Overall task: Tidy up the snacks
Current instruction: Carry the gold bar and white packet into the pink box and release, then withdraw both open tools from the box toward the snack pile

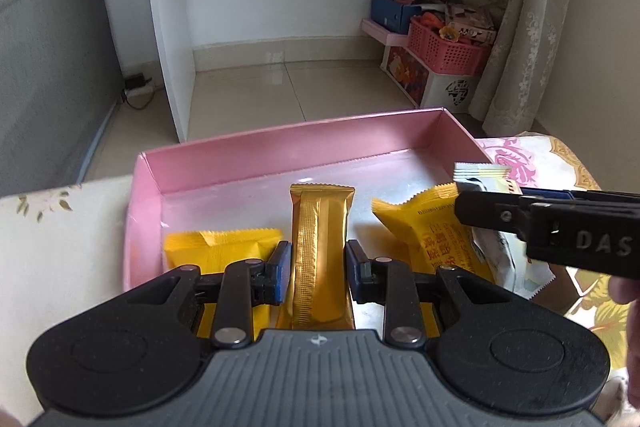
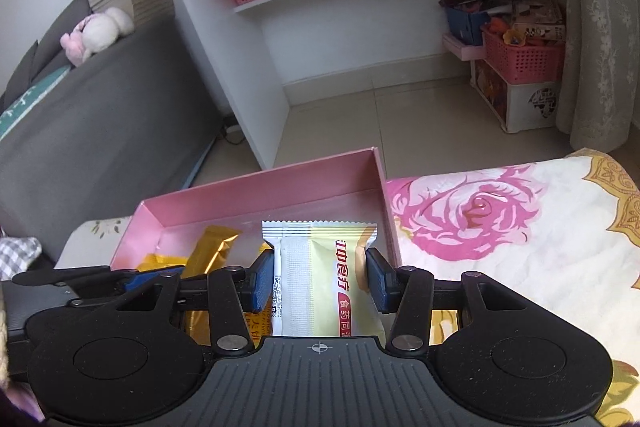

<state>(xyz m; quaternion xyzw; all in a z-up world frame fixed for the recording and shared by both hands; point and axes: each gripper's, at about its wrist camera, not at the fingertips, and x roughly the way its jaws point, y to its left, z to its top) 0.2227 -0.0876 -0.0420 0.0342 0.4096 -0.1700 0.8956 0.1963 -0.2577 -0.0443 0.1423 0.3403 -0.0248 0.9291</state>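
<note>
A pink box (image 1: 240,163) lies open on the flowered cloth; it also shows in the right wrist view (image 2: 256,195). My left gripper (image 1: 318,269) is shut on a gold bar packet (image 1: 320,251), which stands lengthwise in the box between two yellow packets (image 1: 216,251) (image 1: 424,227). My right gripper (image 2: 320,279) is shut on a white and pale yellow packet (image 2: 320,279) and holds it over the box's right end. It enters the left wrist view from the right (image 1: 476,203), with the white packet (image 1: 480,175) in it.
A flowered cloth (image 2: 500,227) covers the surface to the right of the box. Beyond the edge are a tiled floor, a white shelf unit (image 1: 176,27), pink baskets (image 1: 444,47) and a grey sofa (image 2: 100,115).
</note>
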